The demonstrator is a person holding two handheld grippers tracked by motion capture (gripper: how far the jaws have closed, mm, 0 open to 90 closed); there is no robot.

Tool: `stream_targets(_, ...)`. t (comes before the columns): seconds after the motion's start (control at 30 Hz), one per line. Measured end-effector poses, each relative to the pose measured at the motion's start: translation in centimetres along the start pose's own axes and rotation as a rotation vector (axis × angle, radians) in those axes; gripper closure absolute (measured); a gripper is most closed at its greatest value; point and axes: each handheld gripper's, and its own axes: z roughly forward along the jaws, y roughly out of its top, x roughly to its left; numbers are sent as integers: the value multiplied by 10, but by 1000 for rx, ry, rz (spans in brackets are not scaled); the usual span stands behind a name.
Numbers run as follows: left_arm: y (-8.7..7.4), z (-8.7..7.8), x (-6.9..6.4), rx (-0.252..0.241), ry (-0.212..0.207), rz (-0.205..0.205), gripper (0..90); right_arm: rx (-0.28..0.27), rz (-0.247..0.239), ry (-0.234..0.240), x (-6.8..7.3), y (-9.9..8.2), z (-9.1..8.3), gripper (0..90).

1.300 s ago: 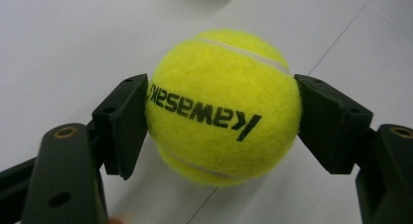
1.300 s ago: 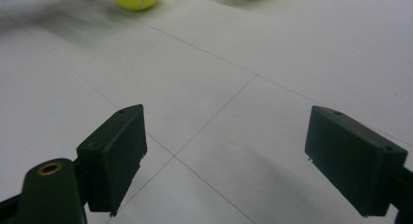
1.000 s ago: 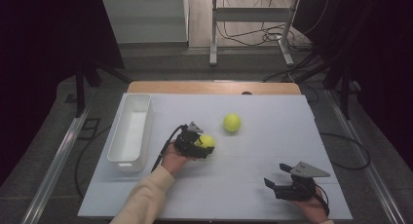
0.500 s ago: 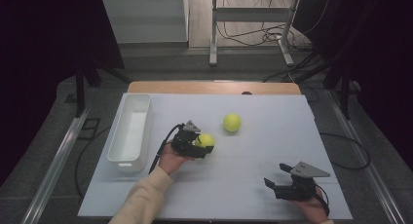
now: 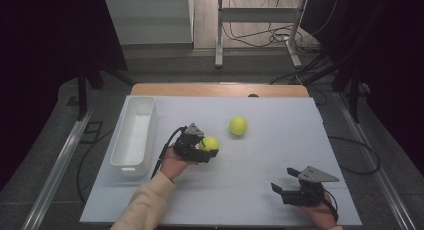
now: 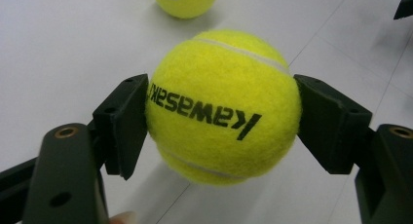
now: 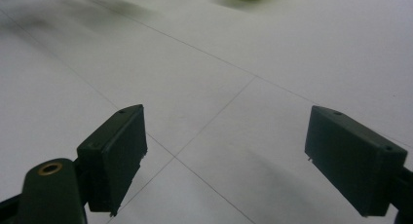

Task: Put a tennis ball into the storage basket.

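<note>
Left gripper [image 5: 207, 151], centre-left of the high view: matte black hard-plastic body, grey three-cornered plate on top, black cable trailing toward the lower left. It is clenched on a tennis ball [image 6: 223, 106]. In the left gripper view the two blocky, flat-faced pads are pressed against the ball's sides, at the left and right of the frame. The ball is round, fuzzy yellow-green felt, crossed by a pale curved seam, with black lettering printed upside down across the middle. A shadow is cast under it on the surface; whether it rests on the table or is lifted off it cannot be told. A cream knit sleeve [image 5: 142, 210] is seen at the lower edge of the high view.

Second tennis ball [image 5: 238, 125], same felt and colour, is seen lying free just up and right of the held one, apart from it; its lower half is caught at the top edge of the left gripper view.

Right gripper [image 5: 277, 190], lower right of the high view: released, pads set wide apart with bare table between them in the right gripper view.

Table [image 5: 280, 140]: smooth, matte white sheets, thin straight joint lines crossing.

White bin [image 5: 134, 136], left of centre: long rectangular plastic tub, rounded corners, thin walls.
</note>
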Motion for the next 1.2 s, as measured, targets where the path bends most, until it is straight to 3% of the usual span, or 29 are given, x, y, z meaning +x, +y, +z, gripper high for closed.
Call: stream_targets(1.2, 13, -51, 1, -146, -4, -7, 260, 0, -3, -2, 0, 0, 0, 157)
